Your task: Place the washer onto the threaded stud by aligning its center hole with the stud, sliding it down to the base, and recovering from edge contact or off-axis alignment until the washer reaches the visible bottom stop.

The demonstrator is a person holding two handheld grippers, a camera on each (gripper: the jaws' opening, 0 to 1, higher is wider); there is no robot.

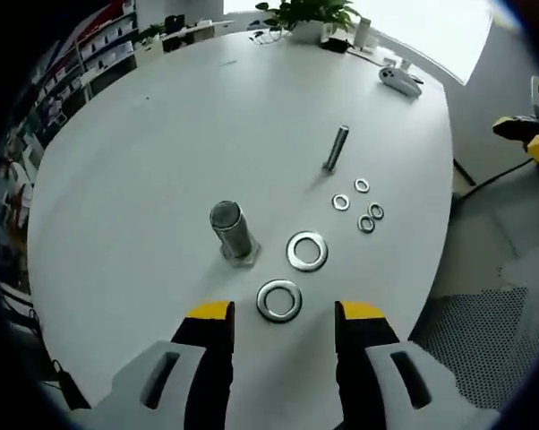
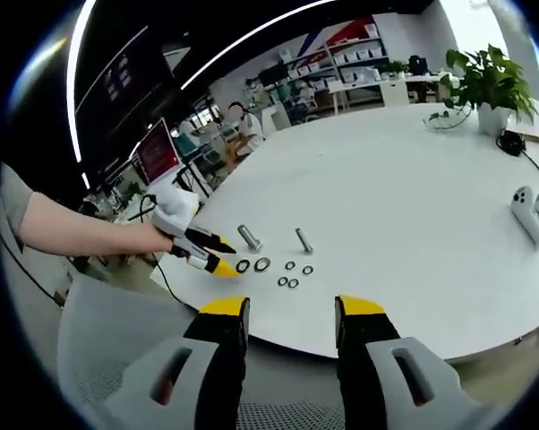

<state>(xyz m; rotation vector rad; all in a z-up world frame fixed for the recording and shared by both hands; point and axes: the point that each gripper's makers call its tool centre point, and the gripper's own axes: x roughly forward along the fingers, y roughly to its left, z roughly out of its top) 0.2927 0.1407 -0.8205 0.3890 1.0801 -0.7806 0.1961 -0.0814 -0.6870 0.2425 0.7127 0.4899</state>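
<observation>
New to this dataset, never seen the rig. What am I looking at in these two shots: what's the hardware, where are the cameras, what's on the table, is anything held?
No robot here: a person holds a two-jaw gripper in each hand, and a fisheye camera rides on each, looking out along its yellow-tipped jaws.

Left gripper view: the left gripper hangs low over a white table, jaws open, holding nothing. Just ahead lie two large washers, a thick threaded stud standing upright, a thinner bolt and four small washers.

Right gripper view: the right gripper is back off the table edge, also open and empty. It sees the same parts from afar, plus the person's hand bringing the left gripper up to the large washers.

Nothing is on the stud yet.
</observation>
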